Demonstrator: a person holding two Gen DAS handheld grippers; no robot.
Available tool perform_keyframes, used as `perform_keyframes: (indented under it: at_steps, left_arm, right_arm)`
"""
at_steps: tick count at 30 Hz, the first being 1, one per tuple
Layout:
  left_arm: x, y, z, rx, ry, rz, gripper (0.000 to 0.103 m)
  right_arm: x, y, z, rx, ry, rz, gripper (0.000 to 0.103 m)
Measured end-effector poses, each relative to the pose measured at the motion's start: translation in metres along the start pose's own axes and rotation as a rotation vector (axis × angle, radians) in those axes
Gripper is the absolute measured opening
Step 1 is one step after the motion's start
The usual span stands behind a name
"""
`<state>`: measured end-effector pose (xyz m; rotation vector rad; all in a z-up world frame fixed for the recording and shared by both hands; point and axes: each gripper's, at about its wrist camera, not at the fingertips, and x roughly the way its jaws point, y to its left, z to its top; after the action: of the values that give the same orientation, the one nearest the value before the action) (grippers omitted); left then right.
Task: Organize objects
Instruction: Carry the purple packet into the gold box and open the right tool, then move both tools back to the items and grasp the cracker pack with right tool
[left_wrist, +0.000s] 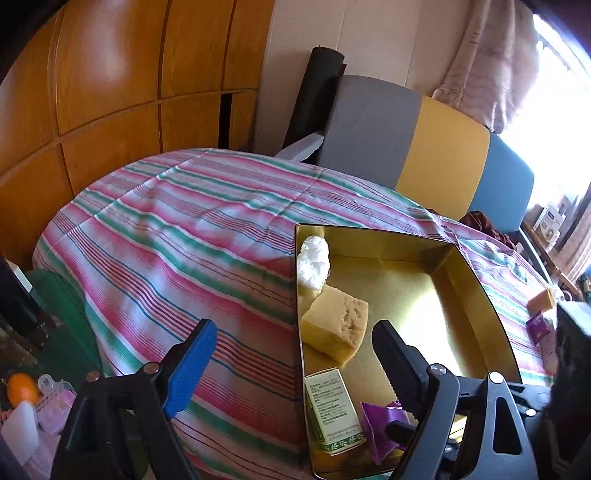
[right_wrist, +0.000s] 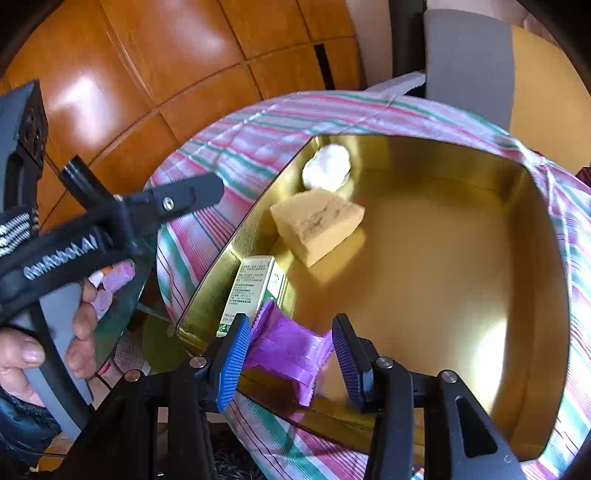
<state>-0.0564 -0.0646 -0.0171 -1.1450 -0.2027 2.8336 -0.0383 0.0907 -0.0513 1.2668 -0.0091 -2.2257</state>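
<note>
A gold tin tray sits on the striped tablecloth. In it lie a white crumpled wad, a yellow sponge block, a green-and-white box and a purple packet. My right gripper is open over the tray's near corner, and the purple packet lies between its fingers without being clamped. My left gripper is open and empty, straddling the tray's left wall; it shows in the right wrist view.
The striped tablecloth covers a round table. On it at the right lie another sponge and a second purple packet. A grey, yellow and blue chair back stands behind. An orange lies low at left.
</note>
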Motion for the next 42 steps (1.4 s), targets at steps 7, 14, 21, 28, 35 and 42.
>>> perform_keyframes:
  at_steps: [7, 14, 21, 28, 35, 42]
  left_arm:
    - [-0.007, -0.016, -0.003, 0.048, -0.024, 0.021, 0.088]
    - [-0.013, -0.032, -0.007, 0.095, -0.042, 0.040, 0.089]
    - [-0.020, -0.047, -0.010, 0.144, -0.057, 0.030, 0.090]
    - [-0.019, -0.060, -0.012, 0.165, -0.046, 0.008, 0.090]
    - [-0.018, -0.077, -0.014, 0.198, -0.039, -0.025, 0.090]
    - [-0.015, -0.099, -0.010, 0.235, -0.034, -0.064, 0.090]
  right_arm:
    - [-0.030, -0.007, -0.003, 0.001, -0.081, -0.127, 0.047]
    - [-0.050, -0.024, -0.007, 0.050, -0.132, -0.212, 0.048]
    - [-0.069, -0.043, -0.013, 0.105, -0.171, -0.260, 0.051]
    - [-0.087, -0.071, -0.026, 0.178, -0.189, -0.298, 0.052]
    - [-0.104, -0.113, -0.048, 0.304, -0.183, -0.359, 0.052]
    - [-0.130, -0.160, -0.077, 0.421, -0.170, -0.417, 0.052]
